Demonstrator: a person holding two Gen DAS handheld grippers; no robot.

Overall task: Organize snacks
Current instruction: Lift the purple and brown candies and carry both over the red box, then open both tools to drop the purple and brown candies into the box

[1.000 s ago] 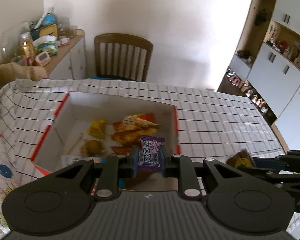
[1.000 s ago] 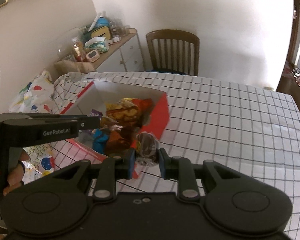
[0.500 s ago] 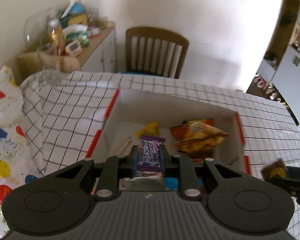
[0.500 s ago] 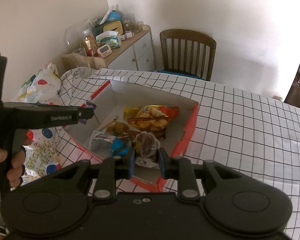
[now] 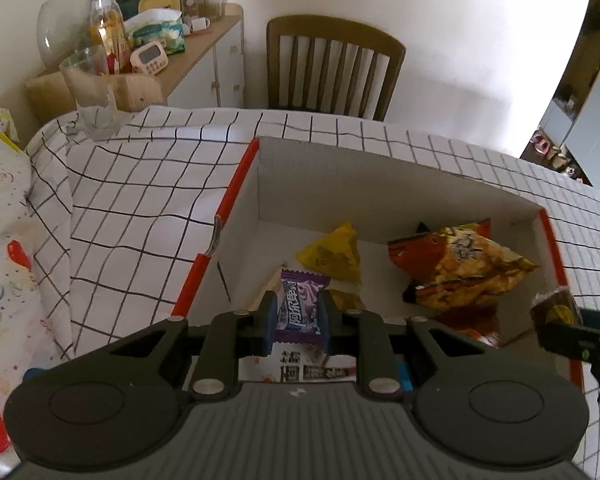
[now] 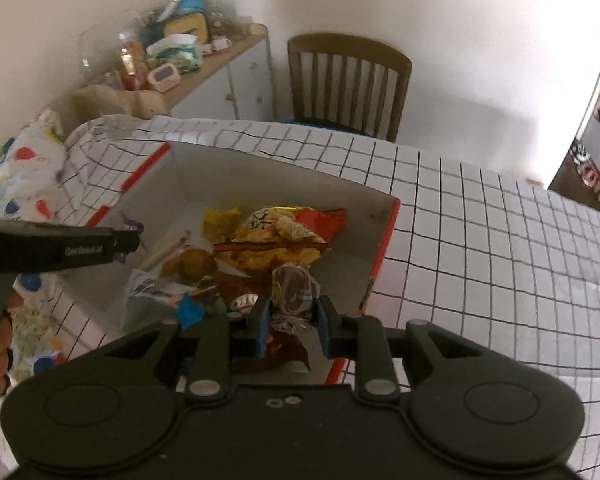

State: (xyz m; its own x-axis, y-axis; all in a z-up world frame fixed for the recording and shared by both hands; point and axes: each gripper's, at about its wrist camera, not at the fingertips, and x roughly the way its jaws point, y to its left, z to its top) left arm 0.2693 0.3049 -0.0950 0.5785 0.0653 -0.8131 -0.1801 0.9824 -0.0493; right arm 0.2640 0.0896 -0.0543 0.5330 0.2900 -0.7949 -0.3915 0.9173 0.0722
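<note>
The left gripper (image 5: 298, 316) is clamped on a purple candy packet (image 5: 303, 307), which is held above the near left part of the red-edged box (image 5: 236, 192). The right gripper (image 6: 292, 312) is closed on a brown wrapped snack (image 6: 294, 286), held over the box's near right corner. Inside the box, an orange chip bag (image 5: 460, 264), a yellow packet (image 5: 334, 254) and other wrappers are seen lying loose. The step in hand is judged to be the delivery of both snacks into the box. A short lowering over a bare patch of the box floor is called for next, then an opening of each pair of jaws so the packets drop clear of the rim.
</note>
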